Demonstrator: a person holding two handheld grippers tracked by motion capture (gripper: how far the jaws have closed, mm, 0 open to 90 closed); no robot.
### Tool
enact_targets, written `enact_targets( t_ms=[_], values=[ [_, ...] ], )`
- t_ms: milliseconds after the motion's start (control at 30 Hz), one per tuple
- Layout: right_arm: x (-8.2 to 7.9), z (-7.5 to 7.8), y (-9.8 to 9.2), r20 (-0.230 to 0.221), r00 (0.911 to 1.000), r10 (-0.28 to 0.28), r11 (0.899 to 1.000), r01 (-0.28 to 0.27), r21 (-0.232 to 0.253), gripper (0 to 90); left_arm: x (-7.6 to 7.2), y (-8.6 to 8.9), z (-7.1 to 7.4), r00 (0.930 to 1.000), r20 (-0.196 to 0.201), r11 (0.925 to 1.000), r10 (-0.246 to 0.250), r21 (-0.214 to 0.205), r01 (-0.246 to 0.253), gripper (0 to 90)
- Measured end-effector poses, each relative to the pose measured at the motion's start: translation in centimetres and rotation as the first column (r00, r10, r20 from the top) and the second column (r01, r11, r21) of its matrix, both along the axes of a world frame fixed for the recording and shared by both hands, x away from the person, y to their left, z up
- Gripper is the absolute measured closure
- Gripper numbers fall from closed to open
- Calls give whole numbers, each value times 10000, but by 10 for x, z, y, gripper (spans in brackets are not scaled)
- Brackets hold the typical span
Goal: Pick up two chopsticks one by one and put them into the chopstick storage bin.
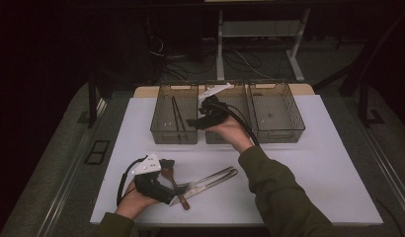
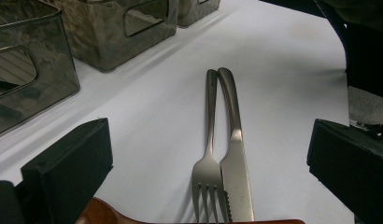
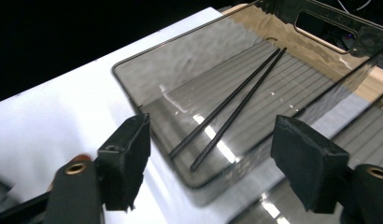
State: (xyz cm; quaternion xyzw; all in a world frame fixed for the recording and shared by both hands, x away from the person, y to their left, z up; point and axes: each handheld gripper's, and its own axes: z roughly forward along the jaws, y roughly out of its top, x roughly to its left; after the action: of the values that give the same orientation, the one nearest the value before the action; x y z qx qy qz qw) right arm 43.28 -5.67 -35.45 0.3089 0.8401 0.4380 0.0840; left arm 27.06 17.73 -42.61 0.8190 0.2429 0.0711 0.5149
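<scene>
While the fork (image 2: 207, 154), knife (image 2: 236, 158) and wooden spoon (image 1: 172, 181) lie unsorted on the table (image 1: 309, 163) nearest me, the left hand-held gripper (image 1: 167, 169) hovers spread over them. Beyond the fork, the right hand-held gripper (image 1: 196, 122) hangs spread, empty, beside the left bin (image 1: 163, 129), chopsticks (image 3: 231, 109) already inside.

The room is dim and dark at its edges; the white bench (image 1: 309, 163) is lit, and glare streaks the smoky bins (image 3: 236, 70).
</scene>
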Motion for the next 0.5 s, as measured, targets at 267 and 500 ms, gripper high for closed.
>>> enact_targets(
  t_ms=[267, 500],
  values=[
    [-22, 4, -35, 230, 9997, 5, 9999, -8, 121, 202, 0, 4, -1, 9999, -80, 9998, 145, -107, -146, 0],
    [-45, -3, -69, 481, 9986, 198, 9985, -222, 494, 186, 1, 2, 0, 9999, -63, 9998, 136, -113, -136, 0]
  ],
)
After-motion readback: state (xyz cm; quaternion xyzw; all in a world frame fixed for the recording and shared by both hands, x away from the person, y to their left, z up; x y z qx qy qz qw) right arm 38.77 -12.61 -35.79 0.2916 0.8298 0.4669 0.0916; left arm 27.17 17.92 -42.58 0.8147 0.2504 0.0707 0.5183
